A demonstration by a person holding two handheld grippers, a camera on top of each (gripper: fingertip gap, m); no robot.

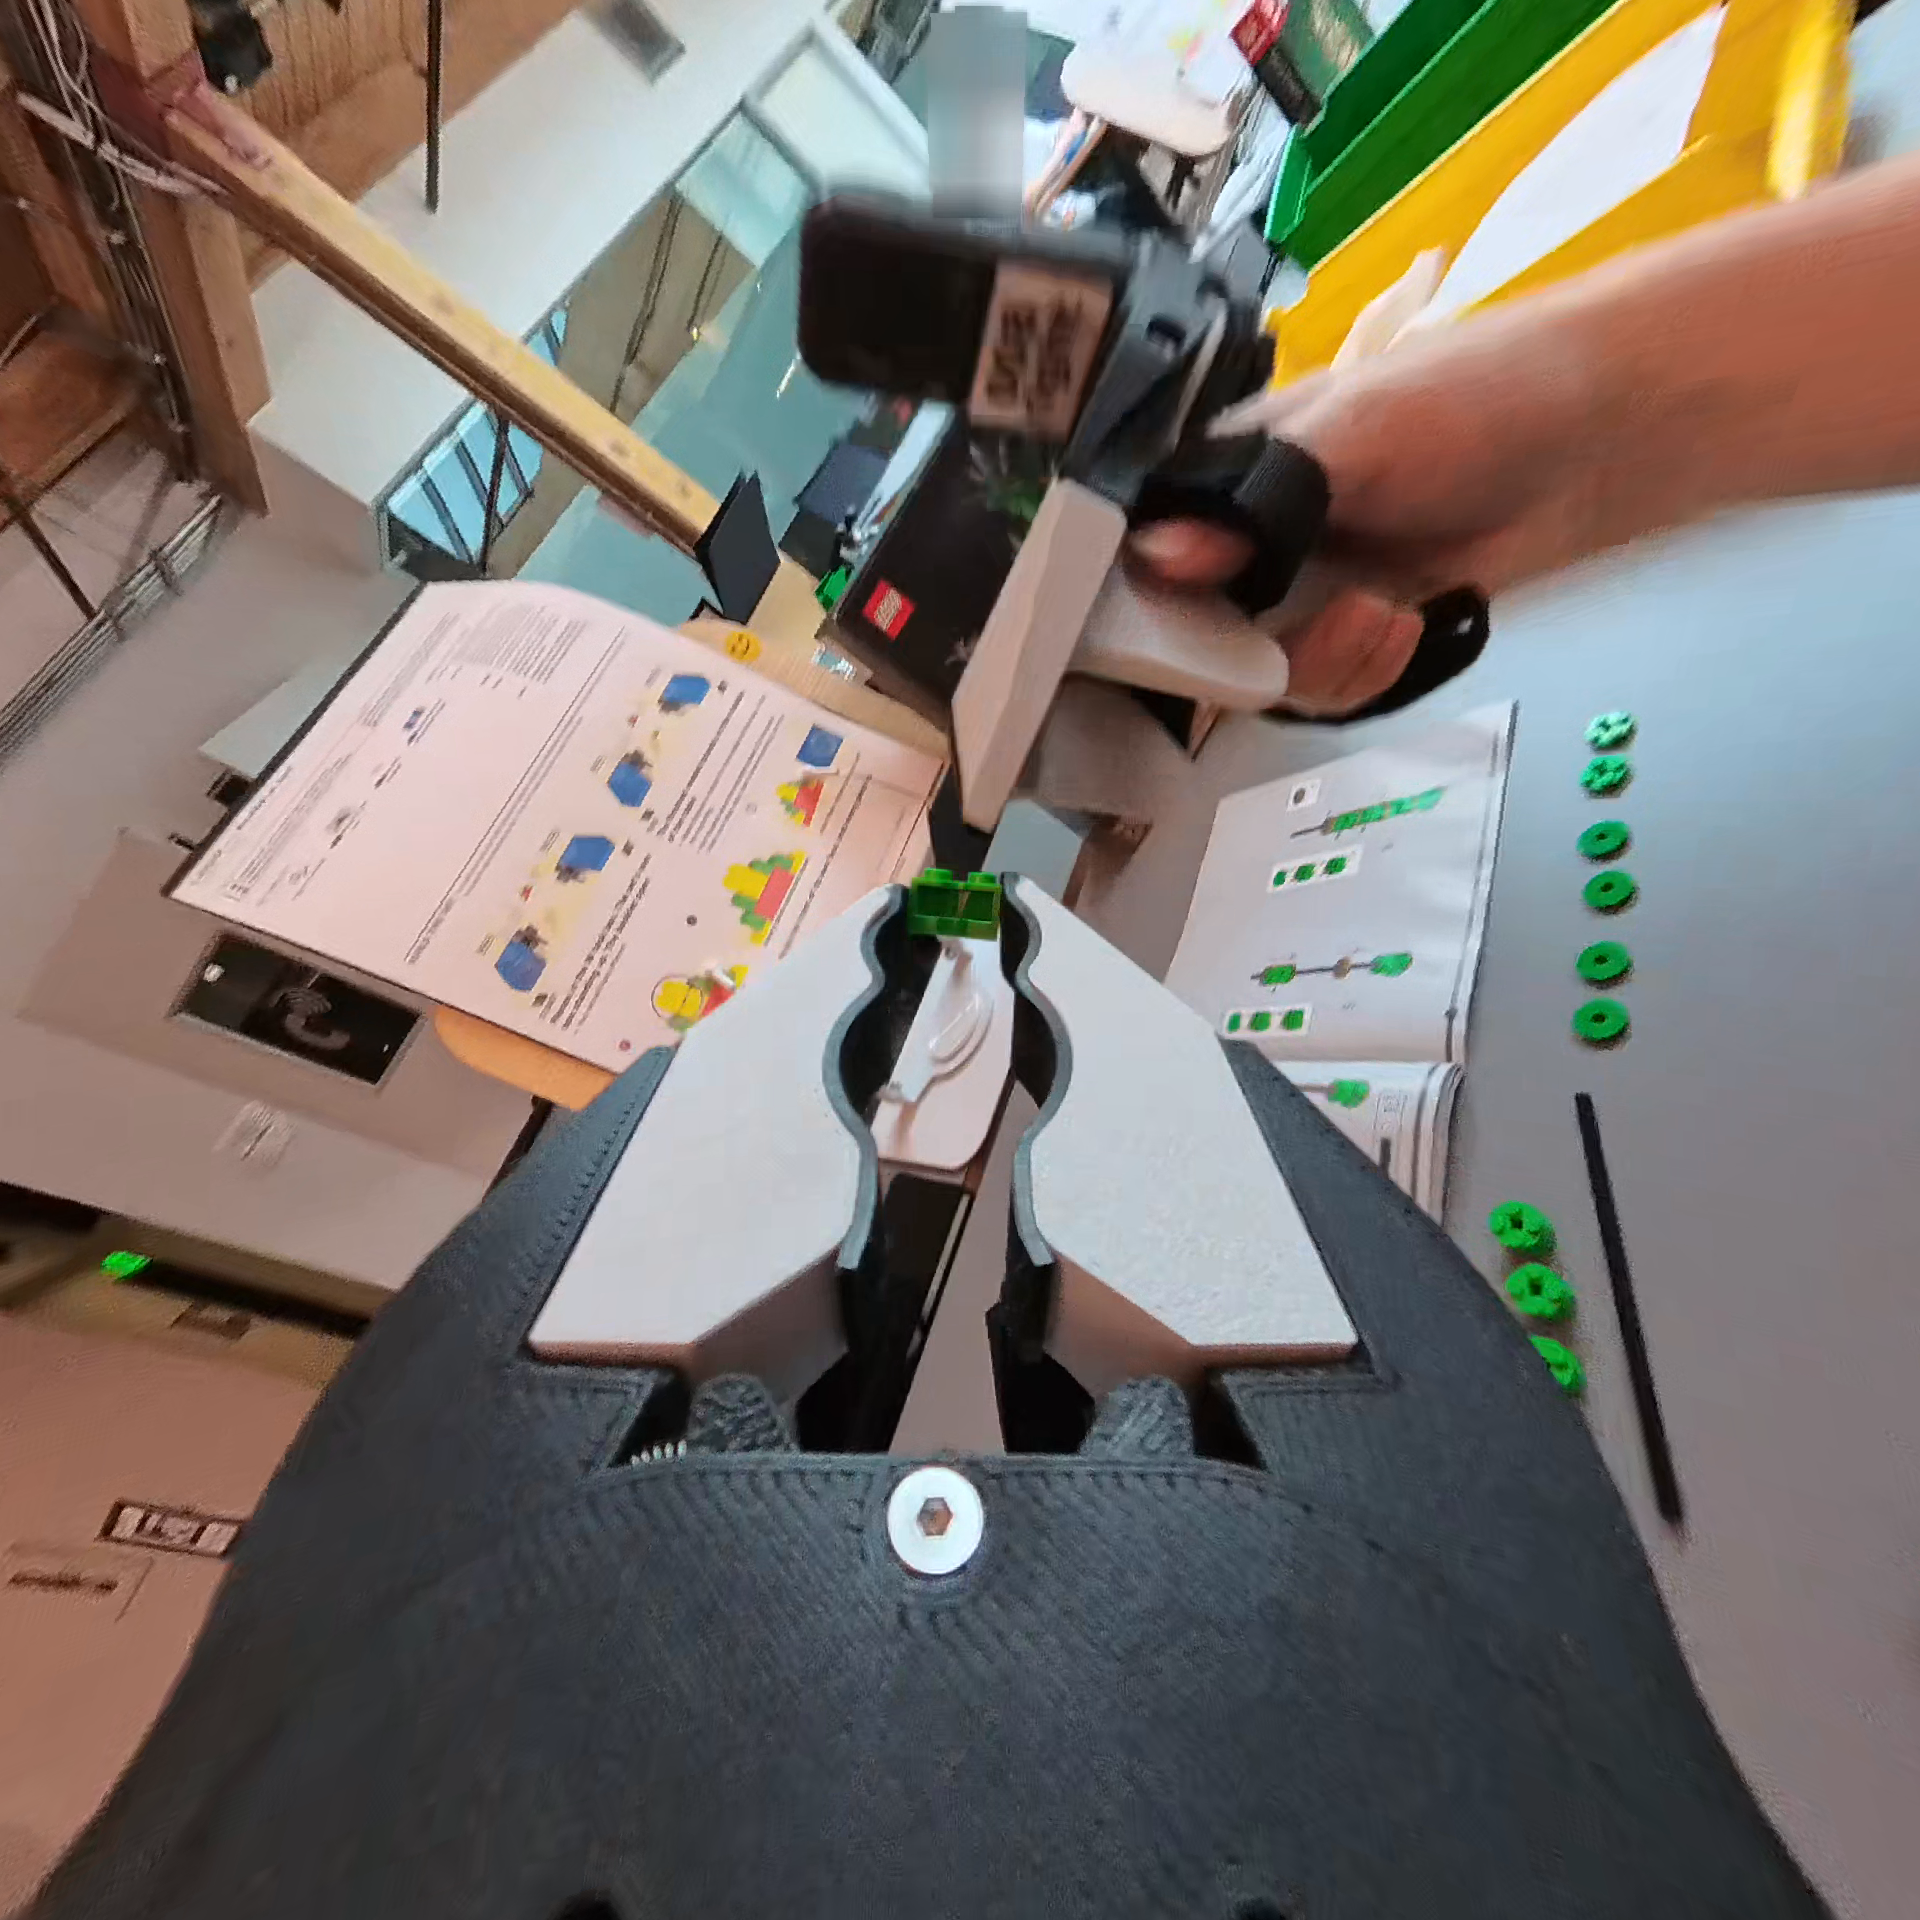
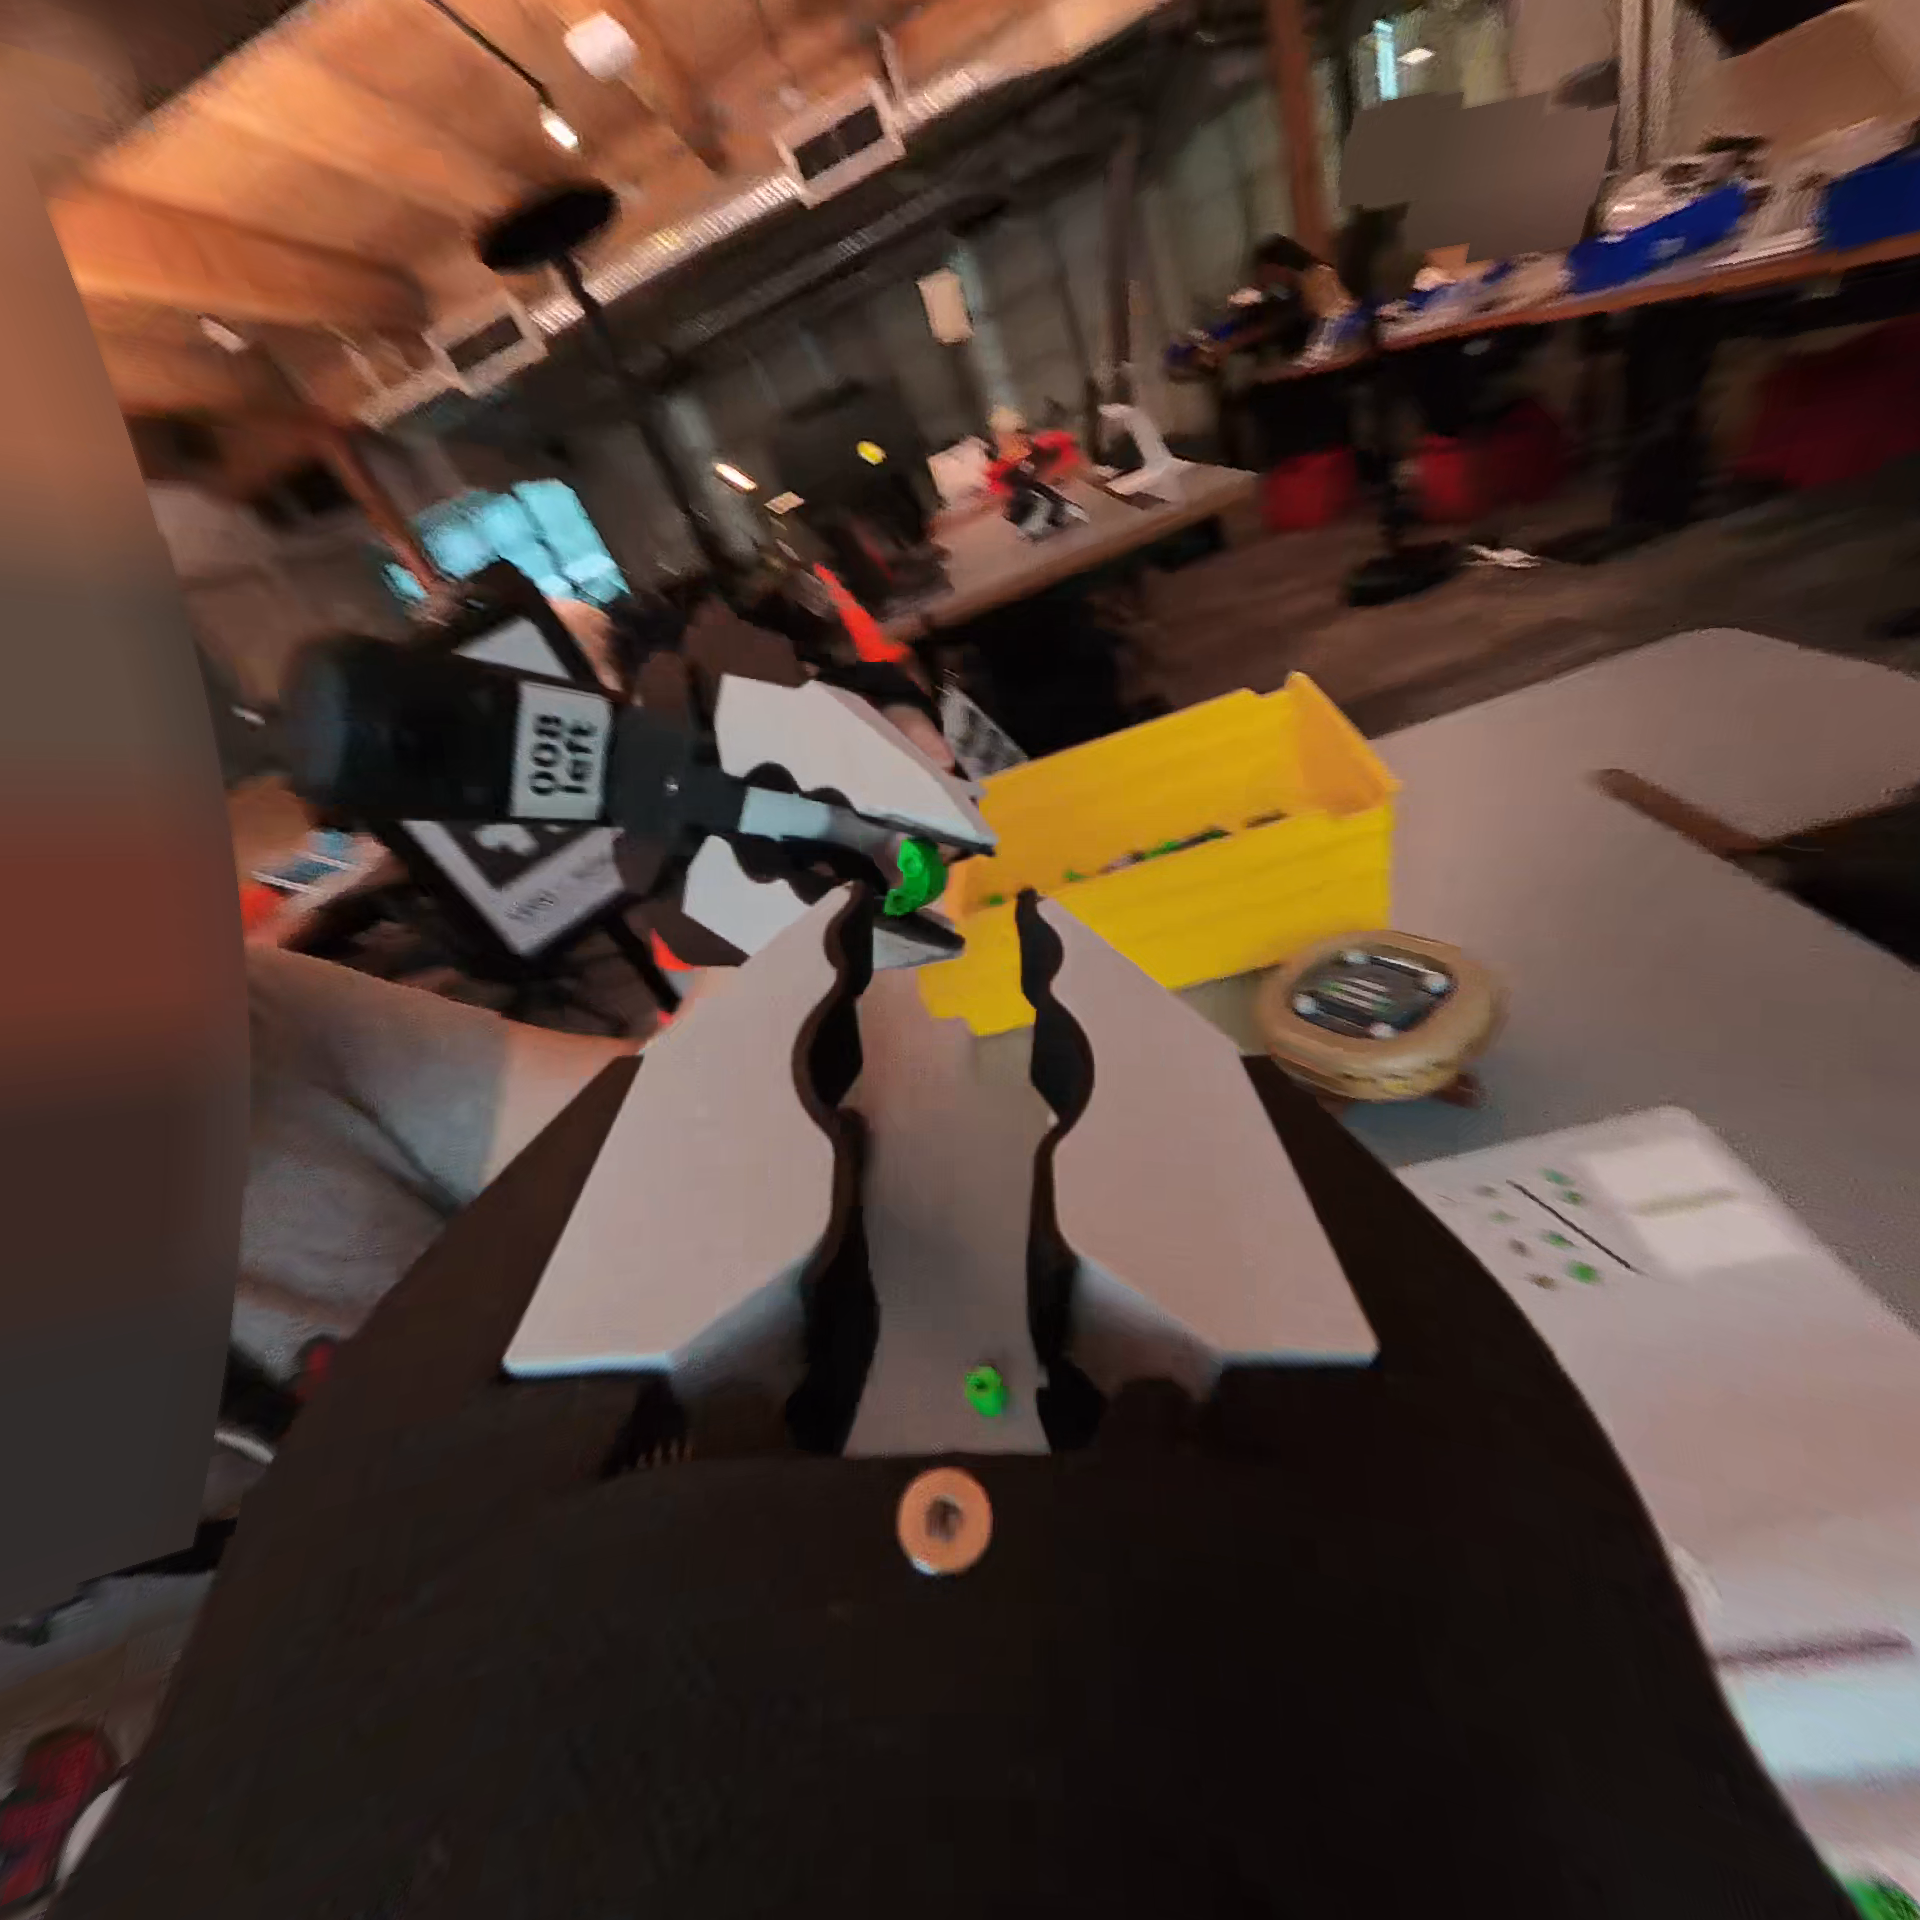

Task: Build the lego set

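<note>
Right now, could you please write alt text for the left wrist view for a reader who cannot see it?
The left gripper pinches a small green brick at its fingertips, above a grey table. Beyond it a hand holds the right gripper, blurred. Open instruction booklets, a row of small green round pieces and a thin black rod lie on the table.

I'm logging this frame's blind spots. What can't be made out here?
- Left wrist view: the right gripper is motion-blurred; its fingertip gap is unreadable.
- Right wrist view: the yellow bin holds pieces too blurred to identify.
- Right wrist view: the green piece in the left gripper is partly hidden by fingers.
</note>
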